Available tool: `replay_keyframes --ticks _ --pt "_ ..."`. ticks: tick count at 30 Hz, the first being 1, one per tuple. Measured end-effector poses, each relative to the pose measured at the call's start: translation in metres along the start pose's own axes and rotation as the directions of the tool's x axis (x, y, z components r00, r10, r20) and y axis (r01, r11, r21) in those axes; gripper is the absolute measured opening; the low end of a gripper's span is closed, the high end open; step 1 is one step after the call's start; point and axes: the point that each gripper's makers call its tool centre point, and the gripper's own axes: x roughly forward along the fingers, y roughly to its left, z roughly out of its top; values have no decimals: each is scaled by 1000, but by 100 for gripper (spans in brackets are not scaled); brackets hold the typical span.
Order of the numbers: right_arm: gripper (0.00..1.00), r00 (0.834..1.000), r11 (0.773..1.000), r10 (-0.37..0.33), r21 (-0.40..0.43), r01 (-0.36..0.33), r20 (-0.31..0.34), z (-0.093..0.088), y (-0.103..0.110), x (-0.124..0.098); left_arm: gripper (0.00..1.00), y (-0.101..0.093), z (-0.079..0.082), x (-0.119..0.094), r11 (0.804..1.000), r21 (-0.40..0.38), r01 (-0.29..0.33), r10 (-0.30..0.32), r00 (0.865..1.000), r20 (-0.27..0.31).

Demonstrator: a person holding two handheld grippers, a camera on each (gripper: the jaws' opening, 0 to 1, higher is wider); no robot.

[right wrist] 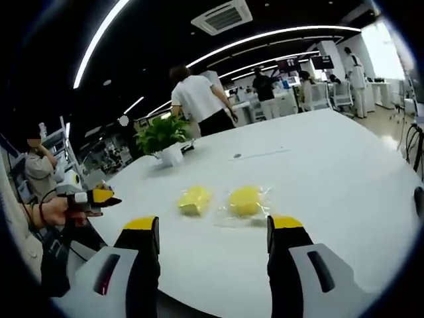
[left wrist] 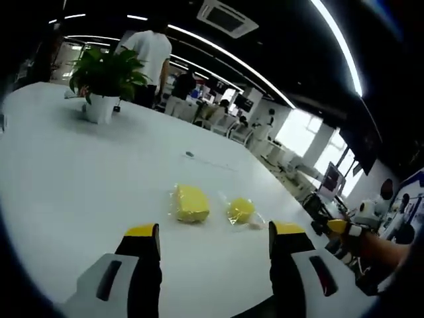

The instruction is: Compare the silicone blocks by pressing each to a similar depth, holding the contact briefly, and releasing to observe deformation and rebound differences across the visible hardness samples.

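- Left gripper (left wrist: pixel 213 238): fingers wide, holding nothing, bottom centre.
- Right gripper (right wrist: pixel 213 232): fingers wide, holding nothing.
- Two yellow wrapped silicone blocks (left wrist: pixel 191 203) (left wrist: pixel 240 211) lie mid-frame on the white bench (left wrist: pixel 79 172).

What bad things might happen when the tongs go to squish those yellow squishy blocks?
1. Both yellow blocks lie loose on the smooth white table; a slanted push might slide them instead of squashing them.
2. The rounder block seems to sit in clear wrapping, which could crinkle or slip and hide how it springs back.
3. Both tongs, left and right, hover open and apart from the blocks, so matching the press depth may be tricky.
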Motion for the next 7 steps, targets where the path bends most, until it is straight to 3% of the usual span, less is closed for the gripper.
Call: replay_keyframes --ticks 7 --pt "60 1000 1000 -2 3 2 12 5 2 -2 65 1 3 -3 1000 -28 -5 6 1000 25"
